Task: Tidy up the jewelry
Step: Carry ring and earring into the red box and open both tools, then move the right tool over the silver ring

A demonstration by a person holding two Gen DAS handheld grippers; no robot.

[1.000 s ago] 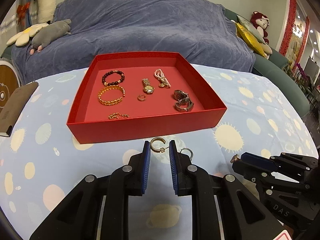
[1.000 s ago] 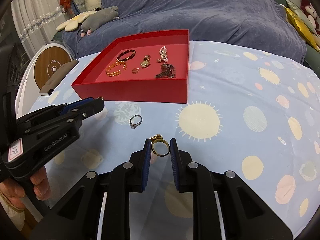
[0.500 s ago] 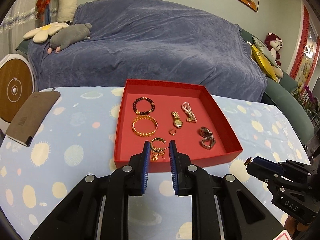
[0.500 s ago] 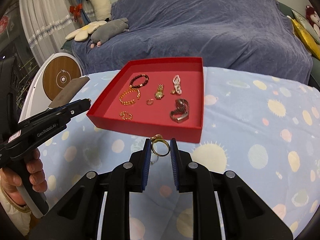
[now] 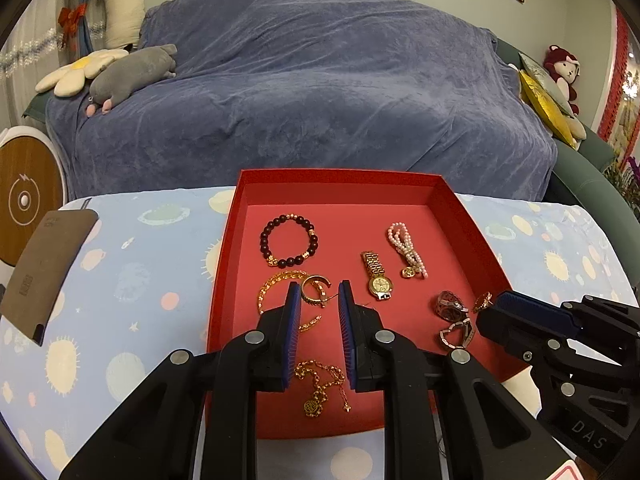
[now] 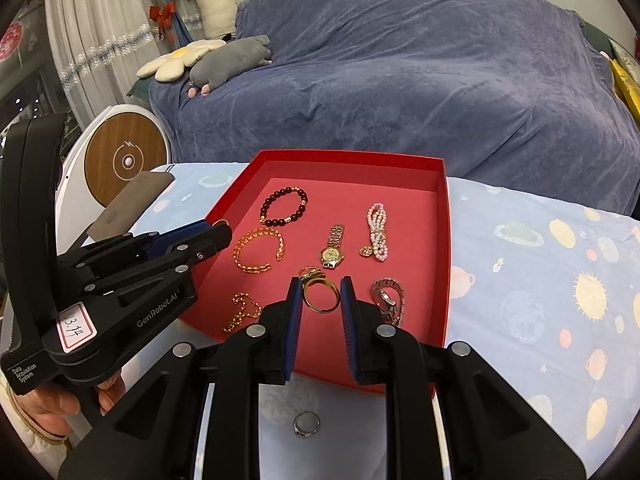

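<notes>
Red cardboard formed the tray (image 5: pixel 472 216) into which the jewelry was being gathered; it sat on the table (image 6: pixel 540 264), near the edge by the blue-covered sofa (image 5: pixel 320 80). A gold hoop earring (image 5: pixel 316 290) was pinched between the narrowed jaws of the left hand-held gripper (image 5: pixel 319 300) and held above the tray floor, over the gold chain bracelet (image 5: pixel 272 288). A gold ring (image 6: pixel 319 294) was clamped likewise by the right hand-held gripper (image 6: pixel 320 300), above the tray's near part beside the silver watch (image 6: pixel 388 300).

For the step to be done well, each piece would probably need to be lowered close to a bare patch of red before being let go, so that it neither bounced nor tangled. The earring seemed best shifted off the bracelet, and the ring kept away from the watch and the gold watch (image 6: pixel 334 250).

Also lying in the tray were a dark bead bracelet (image 5: pixel 289 245), a pearl bracelet (image 5: pixel 406 250) and a thin gold chain (image 5: pixel 320 384). A silver ring (image 6: pixel 306 424) was seen outside the tray on the cloth, near the table's front edge, yet to be collected. The two grippers stood close together, so crowding appeared possible.
</notes>
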